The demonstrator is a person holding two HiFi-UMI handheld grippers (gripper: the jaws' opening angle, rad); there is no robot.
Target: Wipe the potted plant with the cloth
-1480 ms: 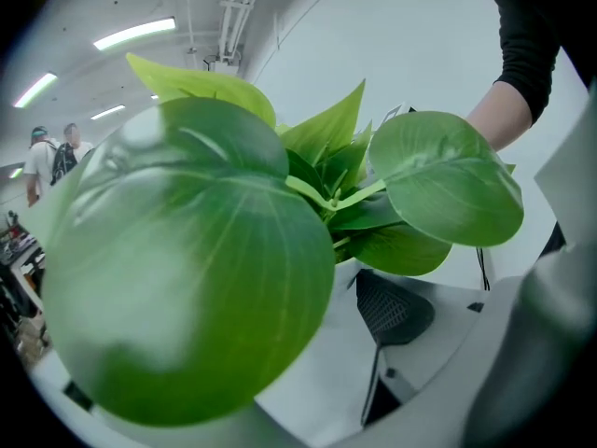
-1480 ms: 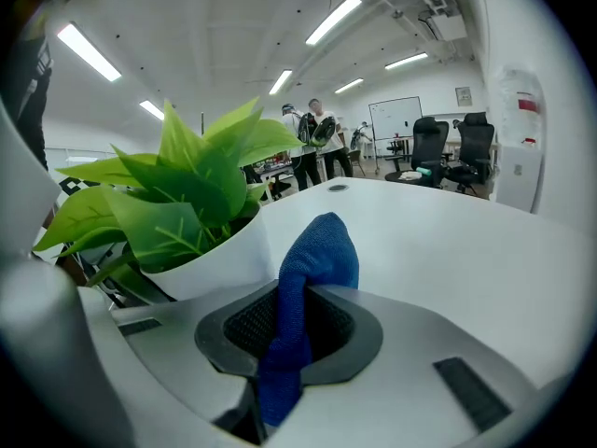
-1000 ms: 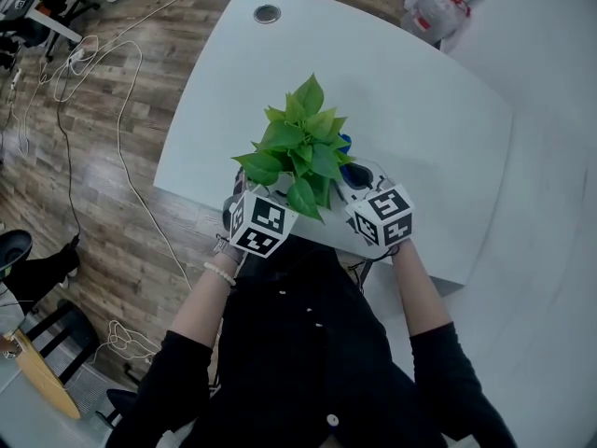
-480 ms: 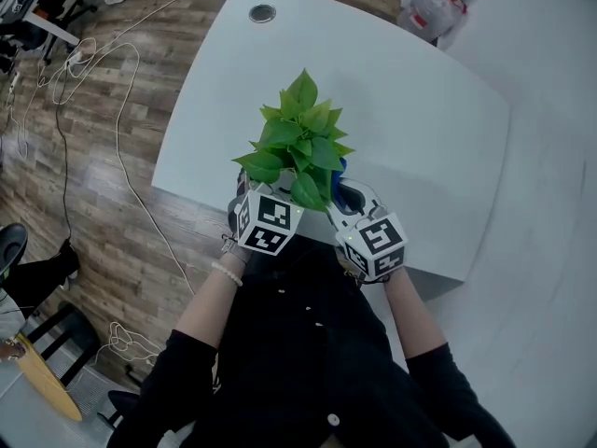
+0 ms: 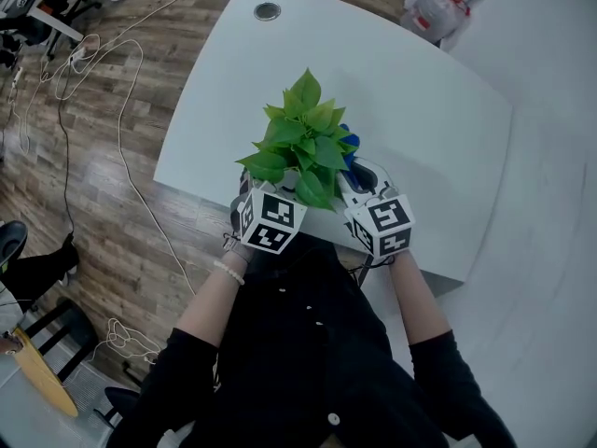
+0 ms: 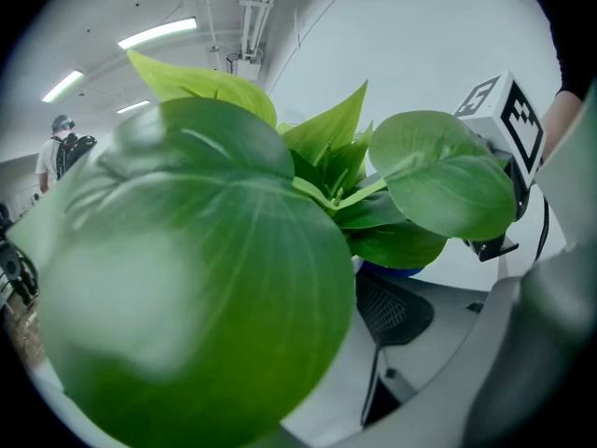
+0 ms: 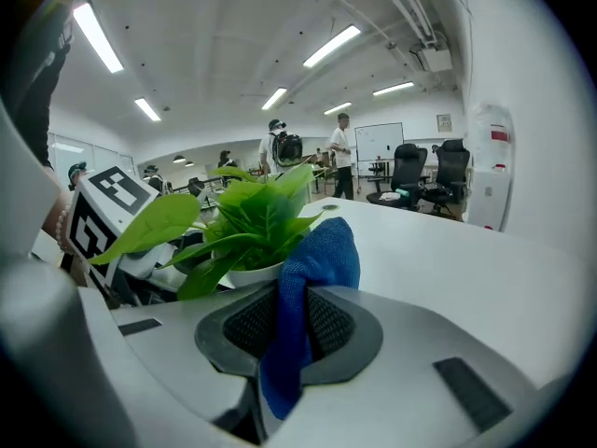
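Note:
A potted plant with broad green leaves stands in a white pot near the front edge of the white table. My right gripper is shut on a blue cloth, whose free end sticks up against the plant's right side. My left gripper sits low at the plant's left side. One big leaf lies right over its camera and hides its left jaw. Its right pad stands off to the right with nothing on it.
The table has a round cable hole at its far left corner. A bagged water bottle stands beyond the far edge. Cables lie on the wooden floor to the left. People and office chairs show far behind.
My right gripper with the cloth drew back toward me half a second ago and has now gone forward to the plant's right side again. The left gripper has barely moved.

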